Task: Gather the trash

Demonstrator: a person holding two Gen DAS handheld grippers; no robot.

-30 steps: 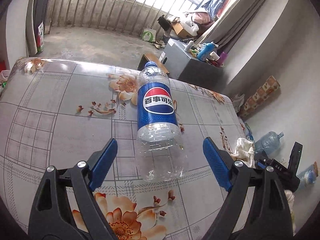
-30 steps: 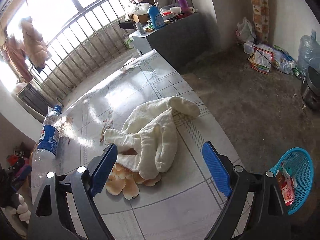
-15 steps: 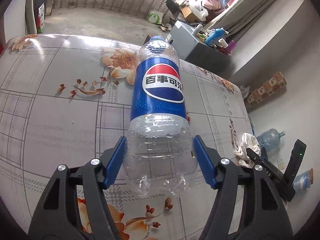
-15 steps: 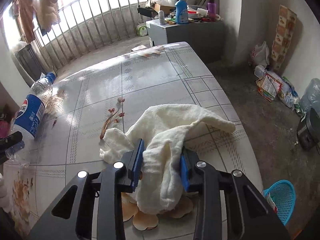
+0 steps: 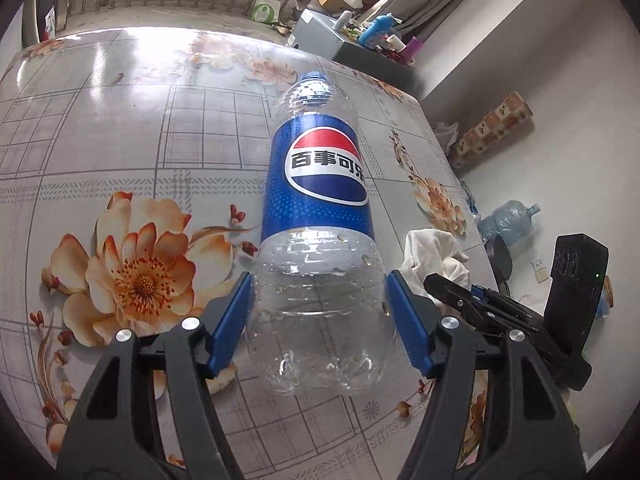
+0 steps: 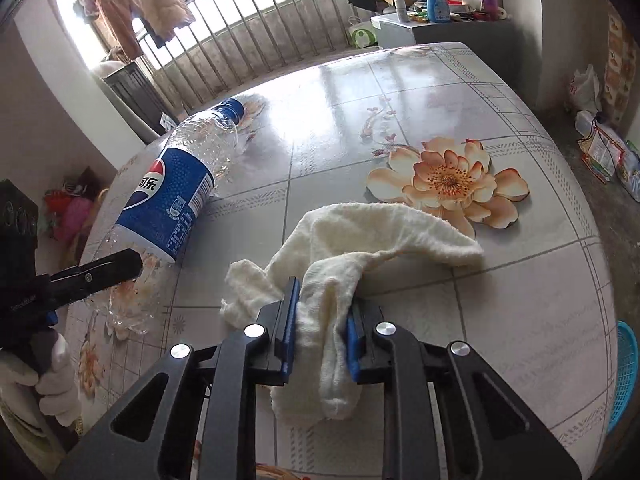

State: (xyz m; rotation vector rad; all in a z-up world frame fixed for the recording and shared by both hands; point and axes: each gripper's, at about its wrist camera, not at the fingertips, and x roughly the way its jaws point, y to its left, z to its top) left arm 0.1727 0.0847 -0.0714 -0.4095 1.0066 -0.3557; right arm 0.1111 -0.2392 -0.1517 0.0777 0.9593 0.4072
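Note:
An empty clear Pepsi bottle (image 5: pixel 320 216) with a blue label and blue cap is held by its base in my left gripper (image 5: pixel 320 320), lifted above the flowered table (image 5: pixel 120 128). The blue pads press both sides of the base. It also shows in the right wrist view (image 6: pixel 172 192), tilted, cap pointing away. My right gripper (image 6: pixel 322 336) is shut on a cream cloth (image 6: pixel 360 240), which drapes from the pads onto the table. The cloth and the right gripper show at the right of the left wrist view (image 5: pixel 436 252).
A blue basket (image 6: pixel 624 376) stands on the floor beyond the table's right edge. A grey cabinet (image 6: pixel 448 32) with bottles stands past the far end. A large water jug (image 5: pixel 508 220) and bags lie on the floor by the wall.
My left gripper closed on the bottle's base and lifted it. My right gripper closed on the cloth and pulled it toward the near edge, uncovering the printed flower.

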